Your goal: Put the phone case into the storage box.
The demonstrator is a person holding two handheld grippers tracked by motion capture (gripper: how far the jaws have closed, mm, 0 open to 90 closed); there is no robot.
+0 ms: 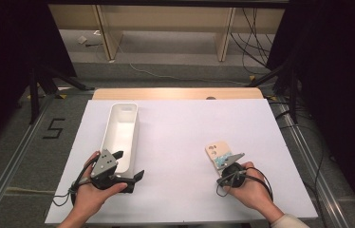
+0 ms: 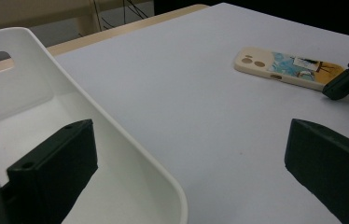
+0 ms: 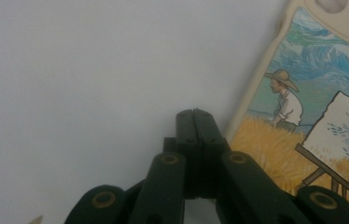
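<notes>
A long white bin [image 1: 121, 128] lies on the left of the white table [image 1: 180, 123], and it holds nothing. My left gripper [image 1: 129, 165] is open wide and straddles the bin's near right corner. One jaw sits inside the bin [image 2: 18, 93], the other outside over the table. A cream phone case [image 1: 215, 150] with a painted picture lies flat on the right. My right gripper [image 1: 224, 164] is shut with nothing in it. Its tips [image 3: 195, 116] rest on the table against the case's [image 3: 312, 107] near left edge. The left gripper view shows the case [image 2: 284, 67] and the right gripper's tip [image 2: 343, 85] touching it.
A strip of wooden tabletop [image 1: 175, 93] shows beyond the white sheet's far edge. On the floor lie a "5" mark [image 1: 53, 128] at the left and cables [image 1: 256, 42] at the back right. Wooden furniture legs [image 1: 223, 33] stand behind the table.
</notes>
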